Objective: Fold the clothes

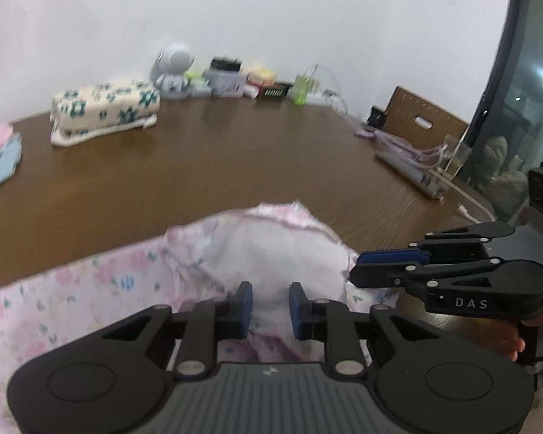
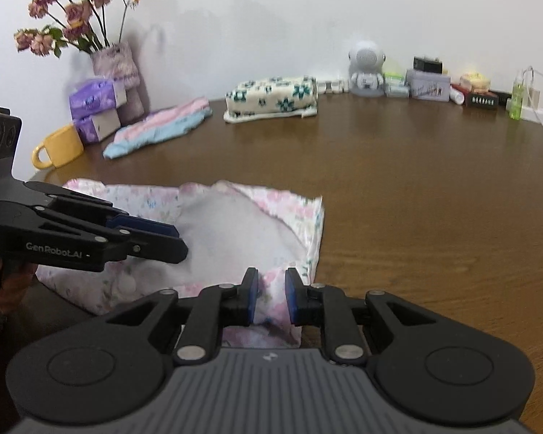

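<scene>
A pink floral garment (image 1: 90, 278) (image 2: 235, 224) lies on the brown table (image 2: 416, 199) near its front edge, its pale inner side turned up in the middle. My left gripper (image 1: 270, 307) has its blue pads drawn close with a bunch of the pale cloth between them. It enters the right wrist view from the left (image 2: 181, 242), low over the garment. My right gripper (image 2: 271, 298) is narrowed the same way on pink cloth at the garment's near right corner. It shows in the left wrist view at the right (image 1: 354, 269).
A folded cream towel with green flowers (image 2: 271, 99) and folded pink and blue clothes (image 2: 159, 126) lie at the back. A yellow mug (image 2: 59, 150), tissue packs (image 2: 96, 108), a flower vase (image 2: 117, 68) and an astronaut figure (image 2: 365, 68) stand by the wall. Cables (image 1: 398, 141) trail along the right edge.
</scene>
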